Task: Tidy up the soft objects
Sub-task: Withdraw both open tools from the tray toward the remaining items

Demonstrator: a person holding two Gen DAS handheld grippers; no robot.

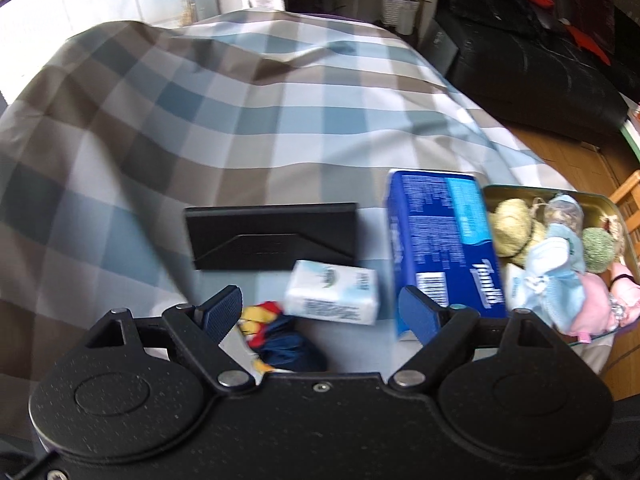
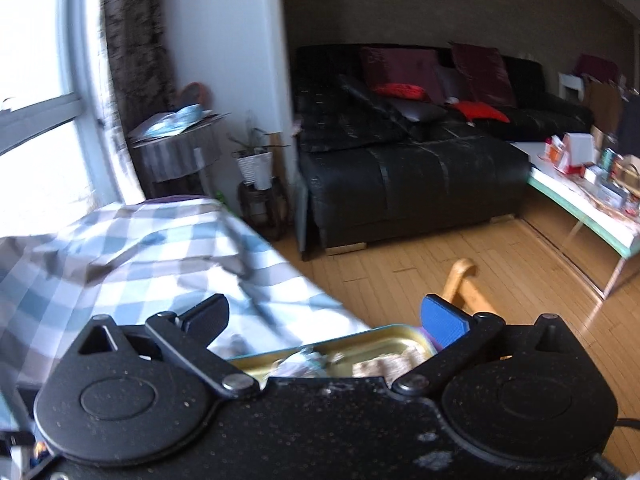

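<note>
soft toys (image 1: 540,248) fill the gold tin (image 1: 592,200) at the right edge of the checked cloth (image 1: 240,120) — a yellow plush, a green one, pale blue fabric and something pink, all piled together. a big blue tissue pack (image 1: 440,240) stands just left of the tin, touching its rim. a small white tissue pack (image 1: 332,292) lies near the middle, below a flat black case (image 1: 272,236). a red, yellow and navy bundle (image 1: 280,340) sits right in front of my left hand-held gripper (image 1: 320,312), whose jaws stand apart with nothing pressed between them. my right hand-held gripper (image 2: 324,316) is spread wide and empty too, above the tin (image 2: 360,348) — beyond it, wood floor (image 2: 440,260) and a black sofa (image 2: 400,160).
</note>
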